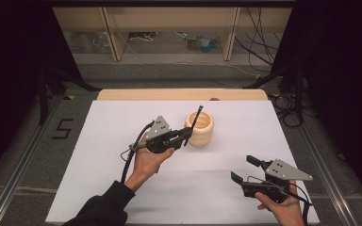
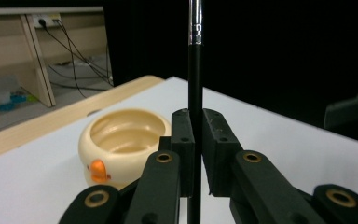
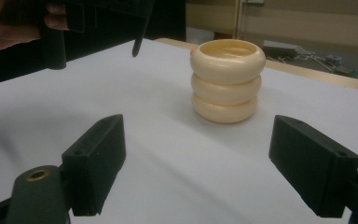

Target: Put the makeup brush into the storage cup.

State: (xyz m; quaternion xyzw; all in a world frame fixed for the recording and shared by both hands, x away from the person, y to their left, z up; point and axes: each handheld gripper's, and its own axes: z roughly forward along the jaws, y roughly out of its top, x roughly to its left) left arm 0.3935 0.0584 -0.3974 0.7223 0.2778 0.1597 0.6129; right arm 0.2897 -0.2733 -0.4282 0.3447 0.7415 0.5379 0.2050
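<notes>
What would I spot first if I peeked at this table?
First, the cream ringed pot with an orange duck beak, standing mid-table on the white table. Beside it, the left tool pinches a thin black brush upright. The right tool waits open, near the front right corner.

The high view looks forward and down from above the person's side, taking in the whole white worktop [image 1: 122, 188] and the shelves beyond. The left gripper view rides close behind the left tool [image 2: 196, 140], level along its jaws, towards the far edge. The right gripper view sits low over the worktop, looking across from the near right. All three share the cream holder [image 1: 200, 128] [image 2: 121, 140] [image 3: 227, 79]
</notes>
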